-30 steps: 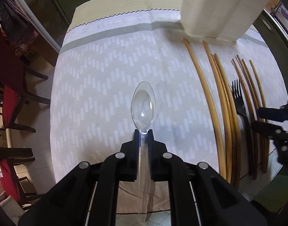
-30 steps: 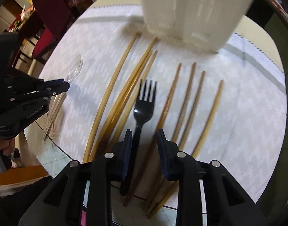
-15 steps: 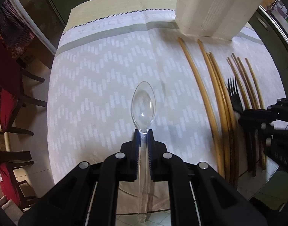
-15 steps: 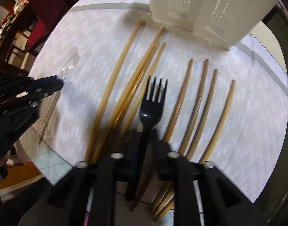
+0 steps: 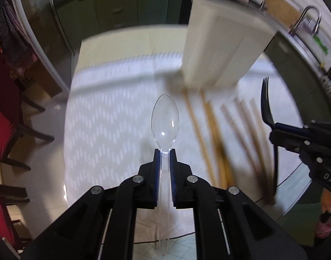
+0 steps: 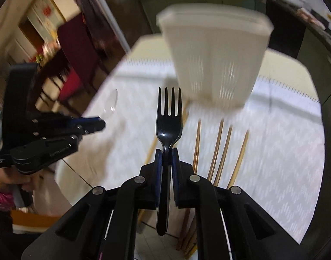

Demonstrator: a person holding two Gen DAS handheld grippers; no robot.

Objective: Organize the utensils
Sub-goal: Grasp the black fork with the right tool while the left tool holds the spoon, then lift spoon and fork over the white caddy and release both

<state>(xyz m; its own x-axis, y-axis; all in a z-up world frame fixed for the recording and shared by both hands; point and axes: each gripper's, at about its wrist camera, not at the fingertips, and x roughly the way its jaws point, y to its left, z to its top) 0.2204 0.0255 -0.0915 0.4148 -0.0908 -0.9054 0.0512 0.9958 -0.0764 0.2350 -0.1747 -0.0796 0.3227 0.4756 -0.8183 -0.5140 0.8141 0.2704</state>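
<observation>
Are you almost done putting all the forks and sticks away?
Not yet. Nothing visibly sits in the white holder. In hand: the left tongs grip the clear spoon, and the right tongs grip the black fork. Left: the wooden chopsticks lying on the tablecloth.

Ahead of me at 12 o'clock the white slotted utensil holder (image 6: 215, 60) blocks the way. Wooden chopsticks (image 6: 219, 143) crowd the desk (image 5: 113, 130) beneath at 6 o'clock. Its cloth at 9 o'clock lies open.
</observation>
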